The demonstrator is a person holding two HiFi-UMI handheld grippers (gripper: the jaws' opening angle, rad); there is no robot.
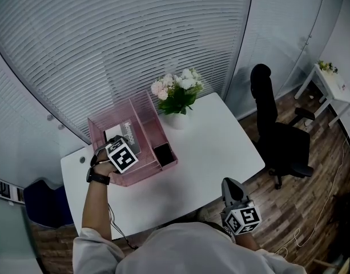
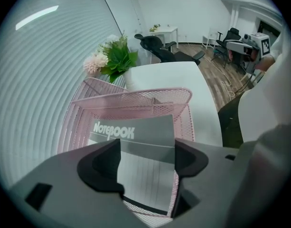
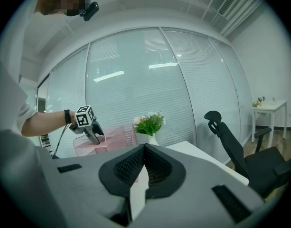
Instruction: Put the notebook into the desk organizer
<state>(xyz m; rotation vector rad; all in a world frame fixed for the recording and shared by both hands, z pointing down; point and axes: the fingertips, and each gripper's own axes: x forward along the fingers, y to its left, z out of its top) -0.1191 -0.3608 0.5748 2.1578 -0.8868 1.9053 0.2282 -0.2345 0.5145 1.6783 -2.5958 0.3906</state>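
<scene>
Head view: the left gripper points steeply down into the pink mesh desk organizer on the white table. The notebook sits inside the organizer's large compartment. The right gripper hangs off the table's near edge, well apart from everything else. A vase of flowers stands just behind the organizer.

Left gripper view: the jaws stand wide apart with the notebook between them. It rests in the organizer, and the pads do not press on it (the cover word "Notebook" faces the camera).

Right gripper view: the right gripper points about level across the table, its jaws closed together with nothing between them. The left gripper shows far off over the organizer.
</scene>
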